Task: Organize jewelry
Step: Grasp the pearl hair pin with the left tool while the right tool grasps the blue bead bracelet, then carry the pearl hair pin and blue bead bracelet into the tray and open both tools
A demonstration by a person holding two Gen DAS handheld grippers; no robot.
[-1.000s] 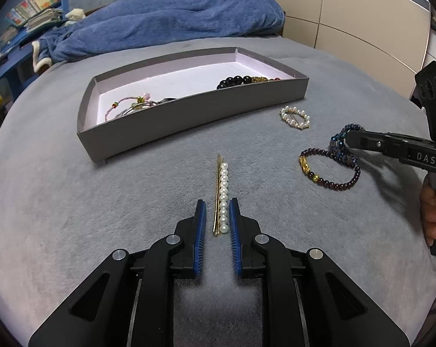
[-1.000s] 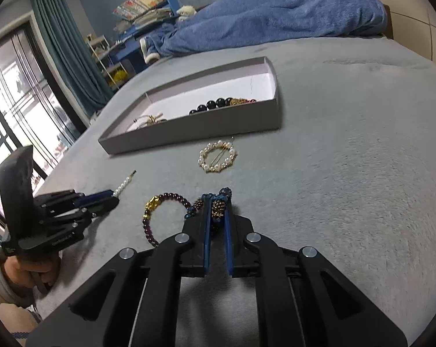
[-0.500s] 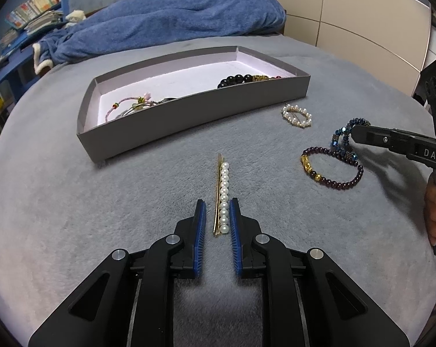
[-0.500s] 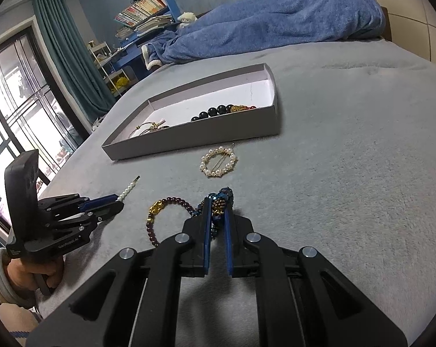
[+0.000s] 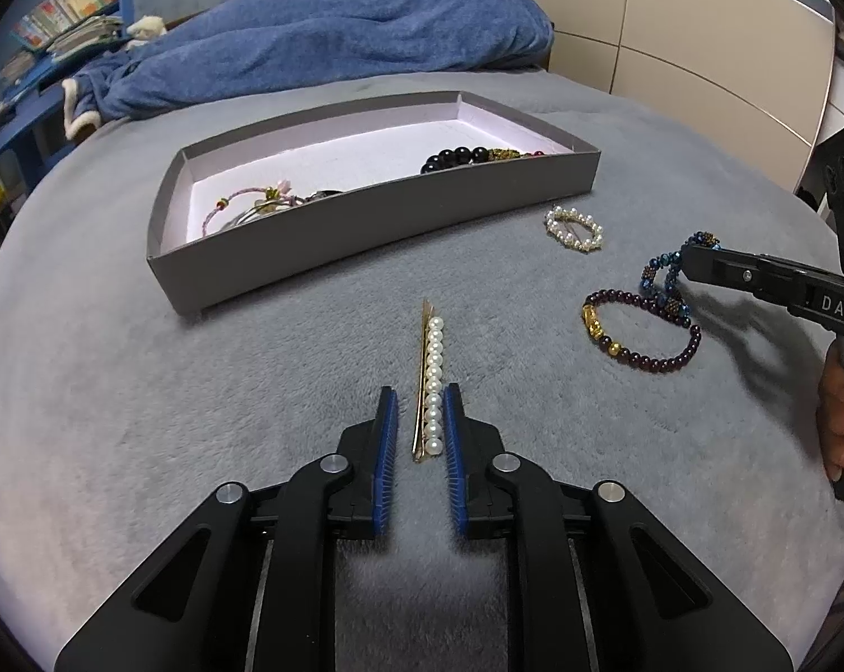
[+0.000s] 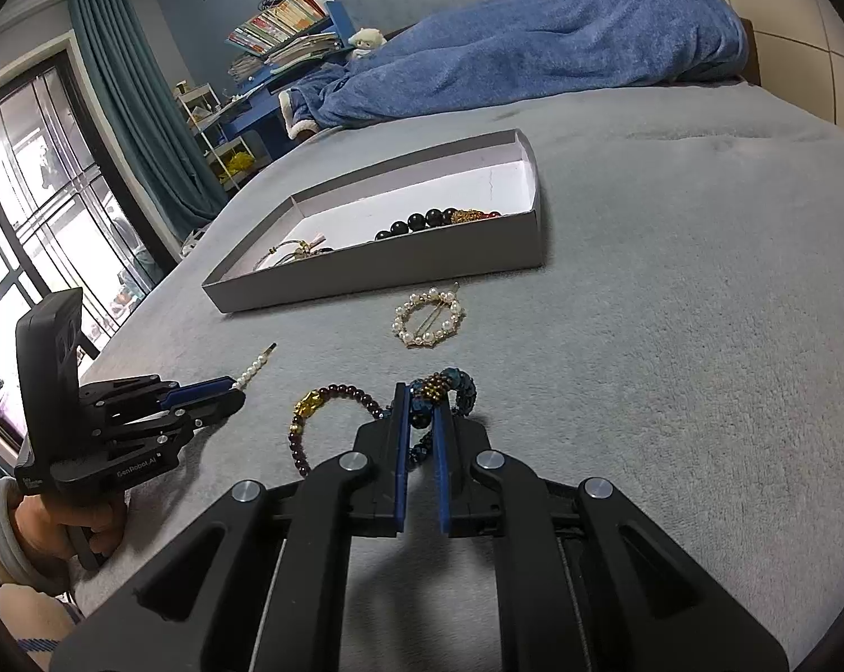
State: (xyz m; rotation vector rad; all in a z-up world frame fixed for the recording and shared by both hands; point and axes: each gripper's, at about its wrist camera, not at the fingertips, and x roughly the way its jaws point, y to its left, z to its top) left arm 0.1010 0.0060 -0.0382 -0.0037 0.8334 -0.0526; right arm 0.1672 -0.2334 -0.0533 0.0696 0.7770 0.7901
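A grey box point(image 5: 365, 224) with a pale inside holds a black bead bracelet point(image 5: 458, 157) and a pink cord bracelet point(image 5: 253, 204). On the grey blanket lie a pearl hair pin point(image 5: 432, 375), a round pearl clip point(image 5: 574, 228) and a dark purple bead bracelet point(image 5: 640, 336). My left gripper point(image 5: 419, 409) is open, its jaws on either side of the pin's near end. My right gripper point(image 6: 420, 409) is shut on a blue and gold bead bracelet point(image 6: 450, 383), lifted a little above the blanket; it also shows in the left wrist view point(image 5: 665, 280).
A blue quilt point(image 5: 321, 39) lies bunched behind the box. Beige cupboard doors point(image 5: 674, 45) stand at the right. A window and teal curtain point(image 6: 125, 129) are at the left, with a blue shelf of books point(image 6: 287, 33) beyond the bed.
My right gripper has lifted the blue and gold bracelet off the blanket and away from the purple bracelet. My left gripper has stayed around the pearl pin.
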